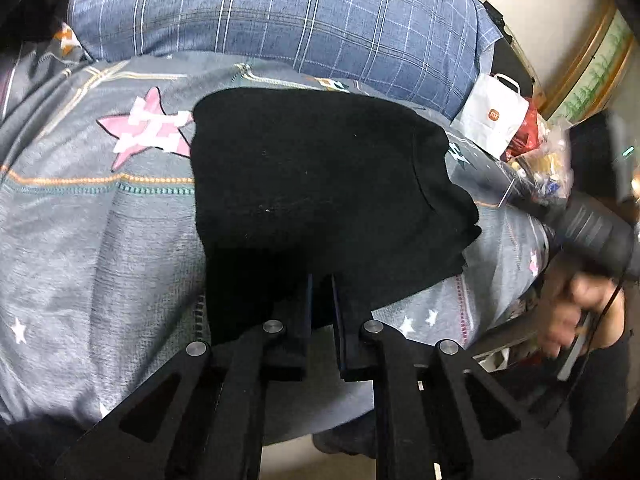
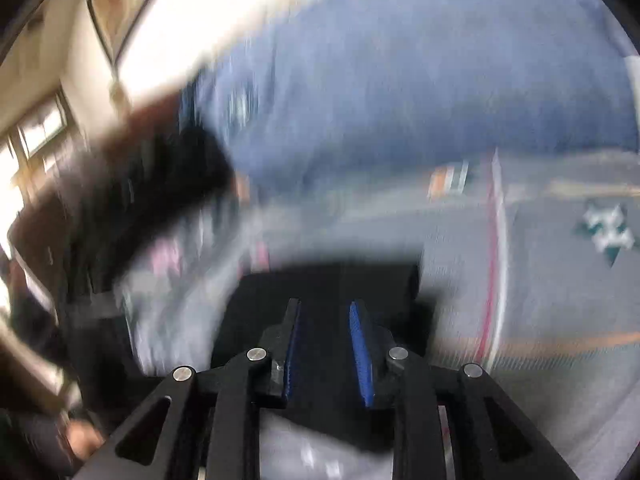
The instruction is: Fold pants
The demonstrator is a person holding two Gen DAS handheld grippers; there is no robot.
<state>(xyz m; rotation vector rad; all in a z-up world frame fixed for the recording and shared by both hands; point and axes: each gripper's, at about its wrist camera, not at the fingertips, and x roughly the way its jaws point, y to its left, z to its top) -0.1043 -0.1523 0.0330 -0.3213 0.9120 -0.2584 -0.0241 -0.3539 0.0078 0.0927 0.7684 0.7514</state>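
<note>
The black pants (image 1: 320,184) lie folded into a thick block on the grey patterned bedspread (image 1: 80,220). My left gripper (image 1: 321,280) sits at the near edge of the pants with its fingers a narrow gap apart; dark cloth shows around them, and I cannot tell if they pinch it. The right wrist view is heavily blurred. There my right gripper (image 2: 325,306) is open, its blue pads apart, over the black pants (image 2: 328,284). The right handle and the hand on it (image 1: 580,280) show at the right of the left wrist view.
A blue checked quilt (image 1: 280,20) is bunched at the back of the bed. A white paper bag (image 1: 494,118), a red bag and a clear bag of small items stand beyond the bed's right edge. A wall and window (image 2: 40,128) show left in the right wrist view.
</note>
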